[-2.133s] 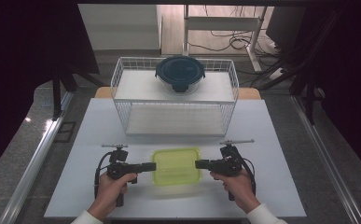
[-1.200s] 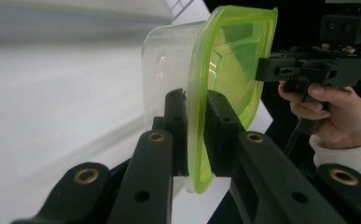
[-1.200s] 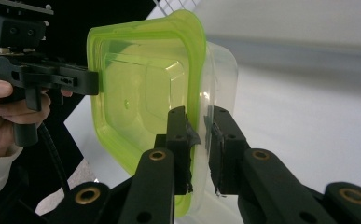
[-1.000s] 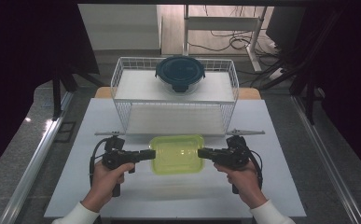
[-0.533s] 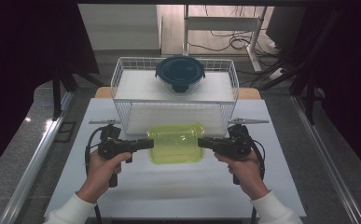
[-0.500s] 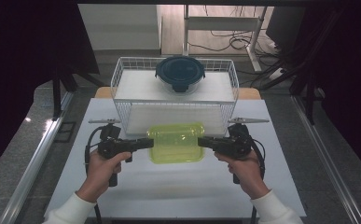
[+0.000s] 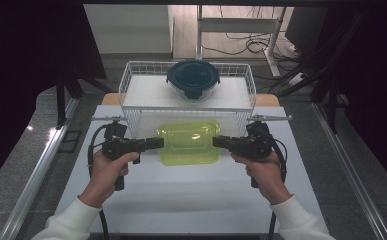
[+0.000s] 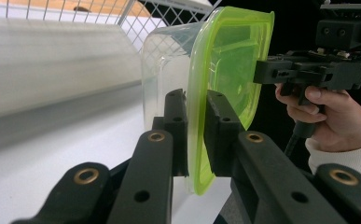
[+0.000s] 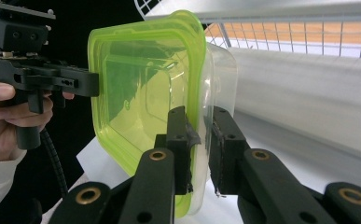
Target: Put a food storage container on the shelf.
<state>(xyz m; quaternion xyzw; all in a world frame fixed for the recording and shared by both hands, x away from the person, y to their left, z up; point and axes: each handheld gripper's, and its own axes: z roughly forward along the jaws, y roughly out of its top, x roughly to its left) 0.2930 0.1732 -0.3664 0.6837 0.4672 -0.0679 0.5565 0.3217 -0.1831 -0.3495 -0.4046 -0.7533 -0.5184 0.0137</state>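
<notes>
Left tongs, right tongs: clamped on green-lidded container | step: carrying | next: clear wire basket rim

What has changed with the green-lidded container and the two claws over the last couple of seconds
The green-lidded container has gone up off the white table and away from the person, toward the wire basket; it now overlaps the basket's front wall. The left claw and right claw moved with it, each clamped on one side rim throughout. The basket and the dark-lidded bowl inside it stayed put.
</notes>
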